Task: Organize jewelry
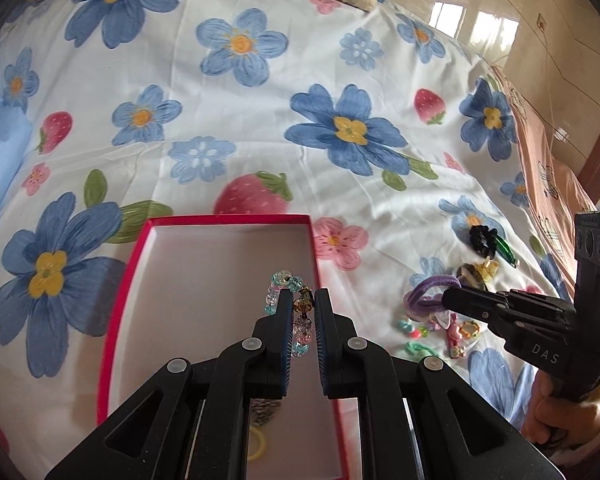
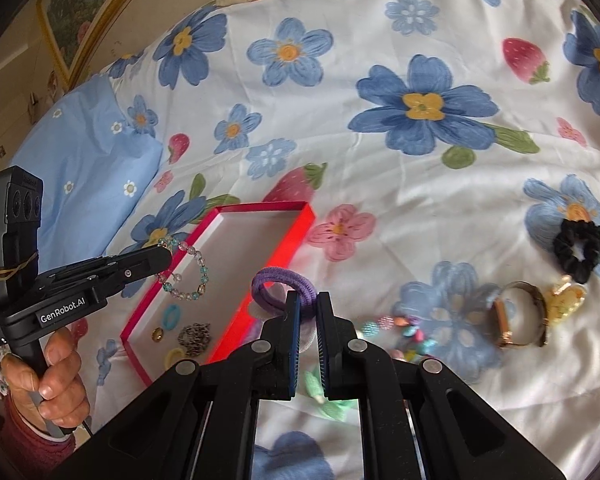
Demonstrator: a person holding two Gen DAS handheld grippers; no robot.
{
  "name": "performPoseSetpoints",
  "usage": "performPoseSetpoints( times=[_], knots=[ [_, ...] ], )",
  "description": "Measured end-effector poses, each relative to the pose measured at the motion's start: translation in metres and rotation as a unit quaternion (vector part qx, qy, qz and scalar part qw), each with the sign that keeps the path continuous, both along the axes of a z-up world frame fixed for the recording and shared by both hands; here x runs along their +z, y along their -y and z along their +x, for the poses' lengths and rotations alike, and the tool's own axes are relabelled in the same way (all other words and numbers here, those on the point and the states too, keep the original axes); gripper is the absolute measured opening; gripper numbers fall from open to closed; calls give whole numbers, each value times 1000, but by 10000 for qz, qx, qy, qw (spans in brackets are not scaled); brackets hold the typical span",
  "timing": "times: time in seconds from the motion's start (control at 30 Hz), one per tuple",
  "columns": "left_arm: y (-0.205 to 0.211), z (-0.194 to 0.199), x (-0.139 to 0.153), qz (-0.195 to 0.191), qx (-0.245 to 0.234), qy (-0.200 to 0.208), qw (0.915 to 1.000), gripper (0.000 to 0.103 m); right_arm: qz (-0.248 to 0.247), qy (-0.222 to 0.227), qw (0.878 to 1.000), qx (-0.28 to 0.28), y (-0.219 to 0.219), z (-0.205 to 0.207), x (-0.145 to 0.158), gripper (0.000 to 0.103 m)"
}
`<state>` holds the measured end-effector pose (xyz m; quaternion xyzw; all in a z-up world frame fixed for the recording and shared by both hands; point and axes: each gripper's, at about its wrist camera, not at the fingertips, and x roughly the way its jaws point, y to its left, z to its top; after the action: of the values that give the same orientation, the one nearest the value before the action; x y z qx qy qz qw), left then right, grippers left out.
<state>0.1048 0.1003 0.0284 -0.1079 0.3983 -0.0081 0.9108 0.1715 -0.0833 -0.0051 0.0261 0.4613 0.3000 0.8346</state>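
left hand-held gripper [image 1: 303, 300]: fingers closed on a beaded bracelet [image 1: 296, 308]; the loop hangs from the fingertips over the near right part of the box, above its floor.
beaded bracelet: clear, aqua, pink and amber beads; in the right wrist view the loop [image 2: 188, 272] dangles below the left hand-held gripper's [image 2: 168, 256] tip.
red box [image 1: 124, 292]: shallow, red rim, white floor, open top; lies on the bed beside the loose items.
box contents: blue ring-shaped tie [image 2: 171, 316], small amber piece [image 2: 158, 335], patterned scrunchie [image 2: 195, 339], yellow hair tie [image 2: 175, 357], all on the near part of the floor.
right hand-held gripper [image 2: 307, 300]: fingers clenched on a purple hair tie [image 2: 278, 286]; the loop sticks out past the fingertips, close to the box's right wall.
loose items: black scrunchie [image 2: 577, 254], wristwatch [image 2: 517, 320], yellow heart-shaped clip [image 2: 565, 302], small coloured clips [image 2: 403, 330], all on the bed to the right of the box.
bed [image 1: 260, 120]: white sheet printed with blue flowers and strawberries.
hands: left hand [image 2: 56, 376] and right hand [image 1: 559, 412] each grip a handle.
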Motion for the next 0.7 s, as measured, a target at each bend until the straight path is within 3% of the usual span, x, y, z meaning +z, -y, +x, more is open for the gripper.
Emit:
performPoseSetpoints(
  times=[0.4,0.7],
  knots=[
    [-37,-8,-14,136,380,-178,9990,9,50,-142,9981,606,-63,-2,-10,7],
    [-61,17,-46,215,527,-590,9966,9,-195,-379,9934,1069,-111,1,-35,7]
  ],
)
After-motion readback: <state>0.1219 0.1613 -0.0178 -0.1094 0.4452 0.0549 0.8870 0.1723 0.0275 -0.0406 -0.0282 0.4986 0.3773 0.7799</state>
